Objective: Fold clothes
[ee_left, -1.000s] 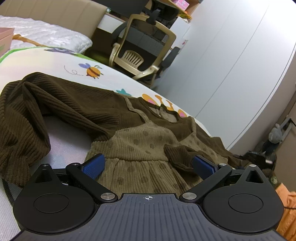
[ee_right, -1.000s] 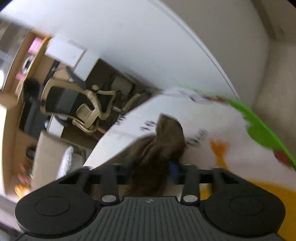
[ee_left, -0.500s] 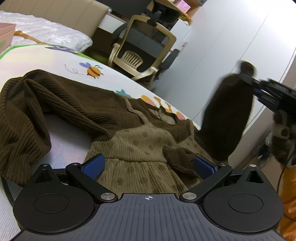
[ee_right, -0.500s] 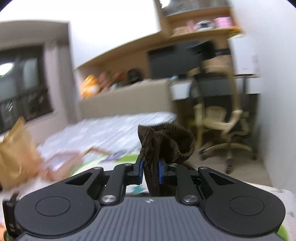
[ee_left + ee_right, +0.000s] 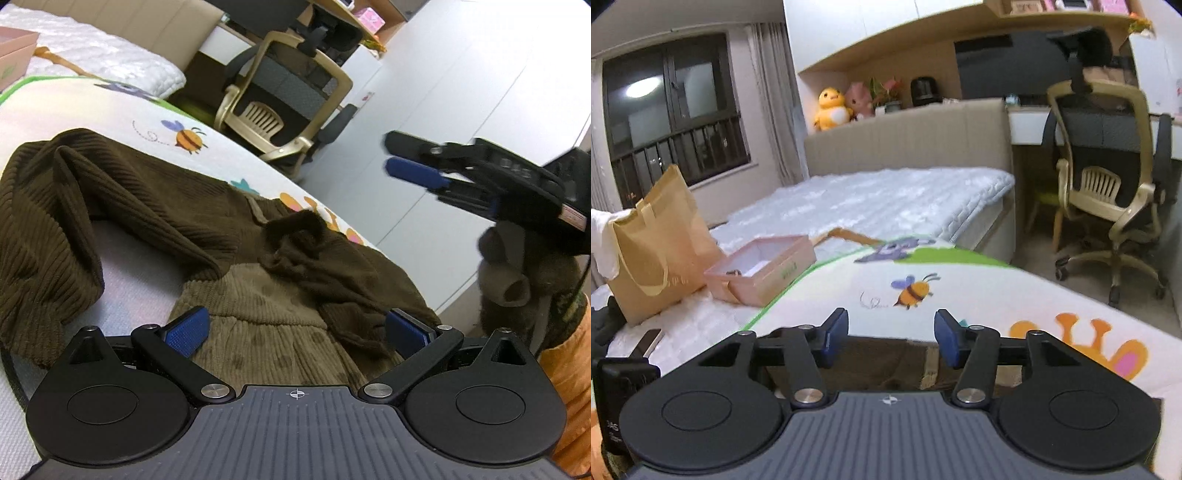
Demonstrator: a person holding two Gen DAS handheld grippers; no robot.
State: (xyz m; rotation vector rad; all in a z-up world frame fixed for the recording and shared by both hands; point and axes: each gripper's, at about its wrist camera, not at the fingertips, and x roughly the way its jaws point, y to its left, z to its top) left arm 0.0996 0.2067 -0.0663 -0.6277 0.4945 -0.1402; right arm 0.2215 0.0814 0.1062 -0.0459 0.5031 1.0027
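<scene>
Both claws are open over the brown dress on the play mat.

The left claw (image 5: 297,330) gapes wide over the brown dress (image 5: 258,295), gripping nothing. The right claw (image 5: 891,338), also empty, hangs just above the dress's top edge, likely so a sleeve can lie folded in. Left of the dress, a pink box (image 5: 764,267) has green writing too blurry to read.

Dark barred window (image 5: 676,118), beige-headboard bed (image 5: 908,140), gold-framed office chair (image 5: 1108,177), white wardrobe doors (image 5: 461,92).
</scene>
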